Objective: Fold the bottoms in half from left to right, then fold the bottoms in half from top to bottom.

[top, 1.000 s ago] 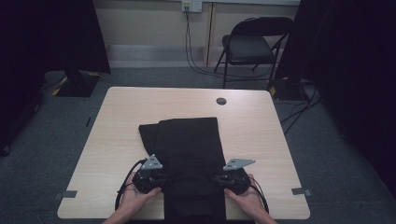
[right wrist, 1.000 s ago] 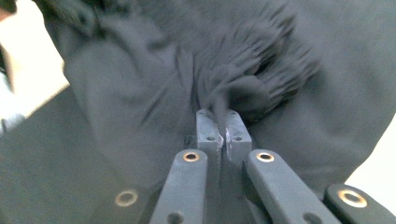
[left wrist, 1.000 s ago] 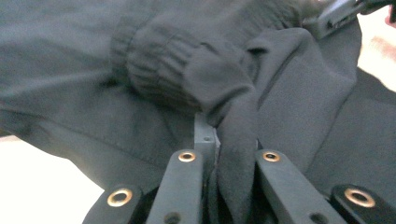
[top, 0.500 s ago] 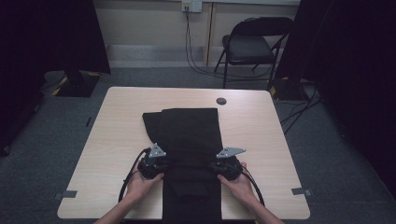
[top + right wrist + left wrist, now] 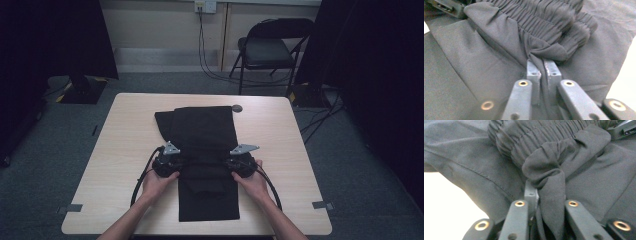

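Note:
Black trousers (image 5: pixel 205 130) lie lengthwise down the middle of the table (image 5: pixel 115 150). My left gripper (image 5: pixel 178 165) holds their left edge and my right gripper (image 5: pixel 232 165) their right edge, level with each other. In the left gripper view the gathered elastic waistband (image 5: pixel 541 137) bunches ahead of the left gripper (image 5: pixel 544 195), with a fold of cloth between the jaws. The right gripper (image 5: pixel 543 67) has its pads nearly together with a pinch of waistband (image 5: pixel 554 17) between them. Both pairs of jaws have just been opening a little.
A small dark disc (image 5: pixel 237 108) sits on the table just past the trousers' far right corner. A black folding chair (image 5: pixel 270 50) stands beyond the table. Tape marks (image 5: pixel 74 207) lie on the floor by the near corners. Cables loop beside each hand.
Both hands have moved away from the near edge toward the middle of the table, carrying the waistband with them. More of the cloth now lies flat behind the grippers.

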Demonstrator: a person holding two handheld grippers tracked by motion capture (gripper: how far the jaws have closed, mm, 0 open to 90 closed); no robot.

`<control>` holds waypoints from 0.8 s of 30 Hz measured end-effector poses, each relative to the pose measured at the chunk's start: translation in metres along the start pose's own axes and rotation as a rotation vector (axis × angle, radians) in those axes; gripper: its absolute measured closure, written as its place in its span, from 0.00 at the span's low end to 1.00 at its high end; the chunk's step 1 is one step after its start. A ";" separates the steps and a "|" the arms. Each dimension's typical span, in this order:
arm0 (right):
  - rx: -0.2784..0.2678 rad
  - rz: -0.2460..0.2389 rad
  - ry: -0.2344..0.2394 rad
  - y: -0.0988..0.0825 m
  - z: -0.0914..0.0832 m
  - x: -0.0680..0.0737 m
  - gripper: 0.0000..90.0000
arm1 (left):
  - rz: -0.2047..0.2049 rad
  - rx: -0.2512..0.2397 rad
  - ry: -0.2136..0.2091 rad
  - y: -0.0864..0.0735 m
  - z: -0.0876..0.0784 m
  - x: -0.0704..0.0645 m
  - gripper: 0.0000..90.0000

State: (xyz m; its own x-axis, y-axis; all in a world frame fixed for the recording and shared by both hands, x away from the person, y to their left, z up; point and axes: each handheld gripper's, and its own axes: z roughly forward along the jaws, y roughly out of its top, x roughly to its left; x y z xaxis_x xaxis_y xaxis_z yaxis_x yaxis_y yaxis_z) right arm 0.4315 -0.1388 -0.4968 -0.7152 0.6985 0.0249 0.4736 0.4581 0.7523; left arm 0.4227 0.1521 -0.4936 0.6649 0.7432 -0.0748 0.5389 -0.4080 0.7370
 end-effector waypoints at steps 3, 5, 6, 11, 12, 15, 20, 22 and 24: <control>-0.005 0.012 0.006 0.001 -0.004 -0.001 0.80 | -0.018 -0.018 -0.010 0.002 -0.006 0.003 0.79; -0.031 0.035 0.023 0.006 -0.009 -0.004 0.72 | -0.032 -0.059 -0.001 0.007 -0.013 0.005 0.67; -0.042 0.047 0.029 0.009 -0.011 -0.006 0.68 | -0.047 -0.094 0.013 0.010 -0.017 0.007 0.63; -0.064 0.066 0.060 0.029 -0.010 -0.013 0.58 | -0.090 -0.166 -0.043 0.030 -0.024 0.017 0.53; -0.062 0.067 0.061 0.034 -0.005 -0.013 0.53 | -0.081 -0.151 -0.028 0.031 -0.020 0.018 0.49; -0.057 0.070 0.054 0.040 0.005 -0.017 0.47 | -0.098 -0.095 -0.005 0.031 -0.004 0.025 0.43; -0.076 0.104 0.030 0.047 0.010 -0.027 0.43 | -0.117 -0.061 -0.020 0.028 0.007 0.029 0.41; -0.075 0.128 0.037 0.051 0.012 -0.034 0.40 | -0.106 -0.048 -0.016 0.029 0.010 0.030 0.57; -0.065 0.161 0.020 0.055 0.018 -0.046 0.38 | -0.107 -0.030 -0.017 0.032 0.011 0.031 0.66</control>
State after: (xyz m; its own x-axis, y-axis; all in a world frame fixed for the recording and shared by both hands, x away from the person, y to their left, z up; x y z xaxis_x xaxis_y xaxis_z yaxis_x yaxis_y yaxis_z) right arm 0.4994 -0.1355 -0.4682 -0.6429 0.7488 0.1615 0.5492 0.3036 0.7786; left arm 0.4664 0.1564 -0.4804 0.6135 0.7723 -0.1651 0.5913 -0.3106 0.7442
